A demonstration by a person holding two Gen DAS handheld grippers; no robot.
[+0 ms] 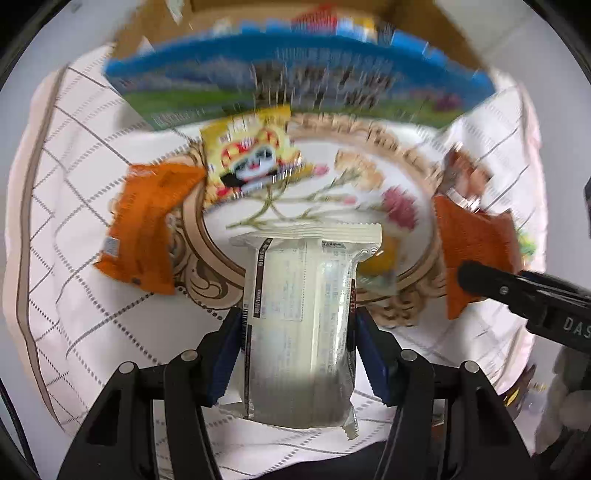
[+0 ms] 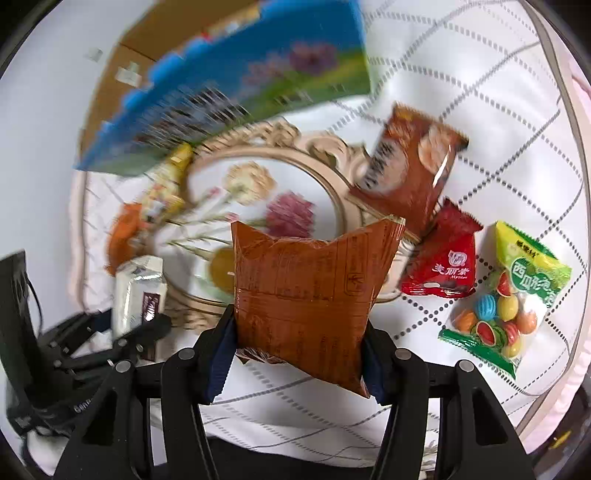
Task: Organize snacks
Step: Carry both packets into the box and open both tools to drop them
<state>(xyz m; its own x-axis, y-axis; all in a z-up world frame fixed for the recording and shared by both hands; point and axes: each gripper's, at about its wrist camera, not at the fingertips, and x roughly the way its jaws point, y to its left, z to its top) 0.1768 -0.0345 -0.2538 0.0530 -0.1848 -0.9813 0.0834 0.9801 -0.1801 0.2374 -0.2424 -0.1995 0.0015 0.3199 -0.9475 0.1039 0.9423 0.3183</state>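
Snacks fill both grips: the left gripper (image 1: 297, 343) has its 2 blue-padded fingers (image 1: 225, 354) pressed against the sides of a white wrapped packet (image 1: 299, 325), held above the near rim of the floral plate (image 1: 369, 155), while the right gripper (image 2: 299, 354) clamps a brown packet (image 2: 306, 295) by its lower corners, its printed back facing the camera. Only the left view shows a yellow panda packet (image 1: 251, 162) clearly, lying on the far left rim of the plate, and an orange packet (image 1: 144, 225) just beside it on the checked tablecloth (image 1: 74, 184); in the right view both are small blurred shapes at the plate's far side. Only the right view shows 3 more snacks on the cloth beyond the plate: a dark brown biscuit packet (image 2: 410, 173) touching the plate's rim, a red packet (image 2: 443, 262) just beside it, and a green bag of watermelon candies (image 2: 506, 299) next to that. Each view catches the other gripper: the right one enters the left view at the right edge with the brown packet, and the left one sits low left in the right view with the white packet. A blue carton (image 1: 295, 81) stands at the far edge in front of a cardboard box (image 1: 424, 22), both motion-blurred
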